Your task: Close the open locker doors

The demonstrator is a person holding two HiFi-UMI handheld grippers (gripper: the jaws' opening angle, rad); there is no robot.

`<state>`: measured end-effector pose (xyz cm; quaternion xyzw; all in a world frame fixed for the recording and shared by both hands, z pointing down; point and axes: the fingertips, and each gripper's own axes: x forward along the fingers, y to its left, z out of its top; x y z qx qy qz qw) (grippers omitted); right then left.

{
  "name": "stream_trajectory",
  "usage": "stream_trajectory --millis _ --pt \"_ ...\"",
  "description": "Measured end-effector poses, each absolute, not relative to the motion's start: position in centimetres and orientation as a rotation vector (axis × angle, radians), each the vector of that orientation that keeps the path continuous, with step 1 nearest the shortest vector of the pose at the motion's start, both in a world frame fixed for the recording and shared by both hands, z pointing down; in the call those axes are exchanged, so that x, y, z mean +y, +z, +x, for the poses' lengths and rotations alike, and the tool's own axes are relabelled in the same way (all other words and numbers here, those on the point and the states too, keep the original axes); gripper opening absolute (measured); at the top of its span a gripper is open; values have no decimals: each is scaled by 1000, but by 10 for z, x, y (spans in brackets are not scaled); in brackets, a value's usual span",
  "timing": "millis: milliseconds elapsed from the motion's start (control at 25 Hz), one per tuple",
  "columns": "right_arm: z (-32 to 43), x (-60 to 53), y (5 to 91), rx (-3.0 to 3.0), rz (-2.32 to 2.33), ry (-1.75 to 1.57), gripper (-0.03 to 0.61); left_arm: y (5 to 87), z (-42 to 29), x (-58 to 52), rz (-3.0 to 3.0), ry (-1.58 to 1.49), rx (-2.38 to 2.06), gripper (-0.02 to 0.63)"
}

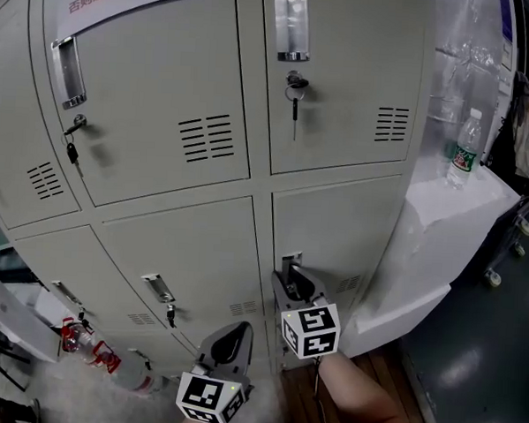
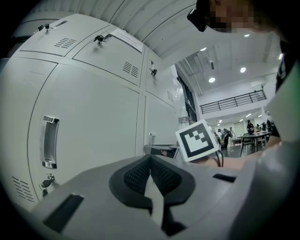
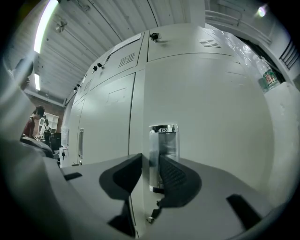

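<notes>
The grey lockers (image 1: 208, 115) fill the head view, and the doors in sight look flush with the frame. My right gripper (image 1: 294, 271) points at the lower right door (image 1: 343, 224), with its tips at that door's chrome handle (image 1: 291, 259). In the right gripper view the jaws (image 3: 151, 161) stand apart around the handle (image 3: 165, 140); a strip of door shows between the left jaw and the handle. My left gripper (image 1: 233, 333) hangs lower, before the lower middle door (image 1: 191, 255). Its jaws (image 2: 150, 159) meet at the tips with nothing between them.
Keys hang in the upper locks (image 1: 295, 91) (image 1: 72, 145). A water bottle (image 1: 463, 148) stands on a white ledge (image 1: 486, 196) right of the lockers, with a wheeled cart (image 1: 522, 230) beyond. Red and white clutter (image 1: 94, 349) lies at the lower left. My forearm (image 1: 361, 401) trails the right gripper.
</notes>
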<state>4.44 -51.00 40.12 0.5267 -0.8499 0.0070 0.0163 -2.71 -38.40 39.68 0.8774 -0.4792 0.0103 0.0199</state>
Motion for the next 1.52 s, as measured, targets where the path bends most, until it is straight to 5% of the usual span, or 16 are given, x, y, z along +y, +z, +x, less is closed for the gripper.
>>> stream_trajectory --millis 1520 --pt "91 -496 420 -2745 1541 158 146 414 -14 -375 2642 84 -1509 5"
